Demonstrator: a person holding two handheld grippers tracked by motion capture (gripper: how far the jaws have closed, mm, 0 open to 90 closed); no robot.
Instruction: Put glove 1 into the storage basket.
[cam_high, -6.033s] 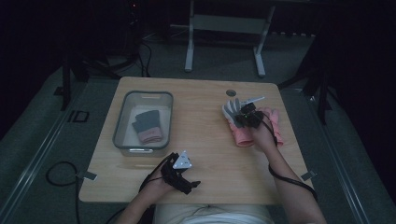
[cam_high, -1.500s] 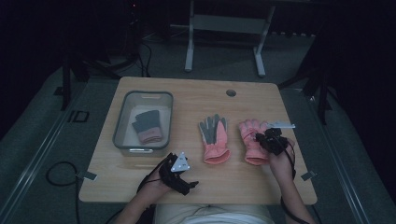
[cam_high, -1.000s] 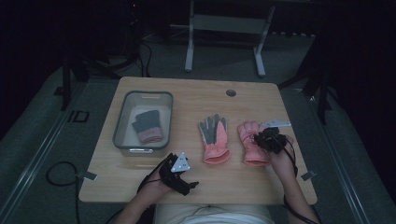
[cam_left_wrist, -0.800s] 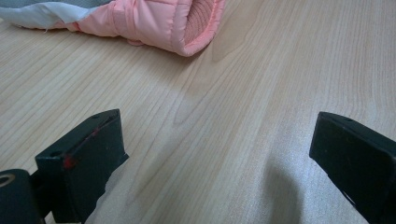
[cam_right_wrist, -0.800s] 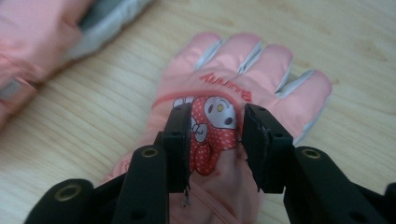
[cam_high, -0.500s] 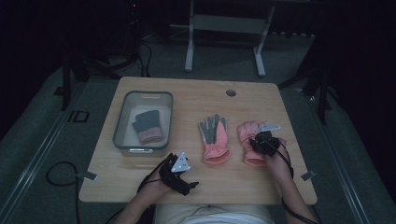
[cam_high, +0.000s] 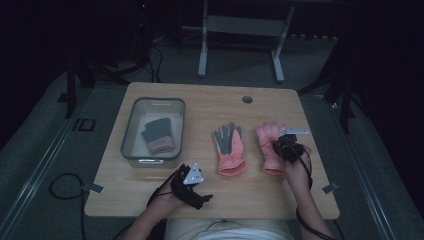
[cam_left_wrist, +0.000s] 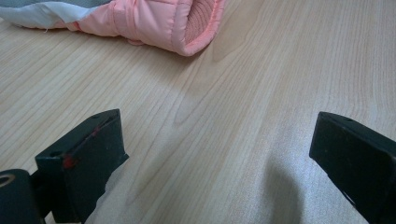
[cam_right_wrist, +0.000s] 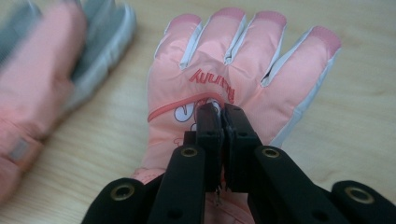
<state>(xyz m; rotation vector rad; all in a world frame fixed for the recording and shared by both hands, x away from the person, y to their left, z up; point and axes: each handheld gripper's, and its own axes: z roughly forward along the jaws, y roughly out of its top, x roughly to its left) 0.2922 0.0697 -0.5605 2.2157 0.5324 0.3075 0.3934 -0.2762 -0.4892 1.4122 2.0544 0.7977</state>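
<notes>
My right tool (cam_right_wrist: 222, 109) just clamped on fabric of the pink glove (cam_right_wrist: 243, 70) reading "Bunny", lying on the counter (cam_high: 210, 102) right of the palm-up glove (cam_high: 229, 147). Left tool (cam_left_wrist: 219, 154) released, empty.

Wooden bench (cam_high: 200, 107), grey plastic bin (cam_high: 131, 150) at its left holding a dark folded glove (cam_high: 157, 135), metal stand (cam_high: 240, 25) on the floor behind

The left gripper (cam_left_wrist: 224, 158) sits low over the wooden table (cam_left_wrist: 261, 79), its two black jaws wide apart with bare wood between them. Farther off, at upper left, a pink glove (cam_left_wrist: 154, 21) lies on the table, its ribbed cuff opening facing right.
</notes>
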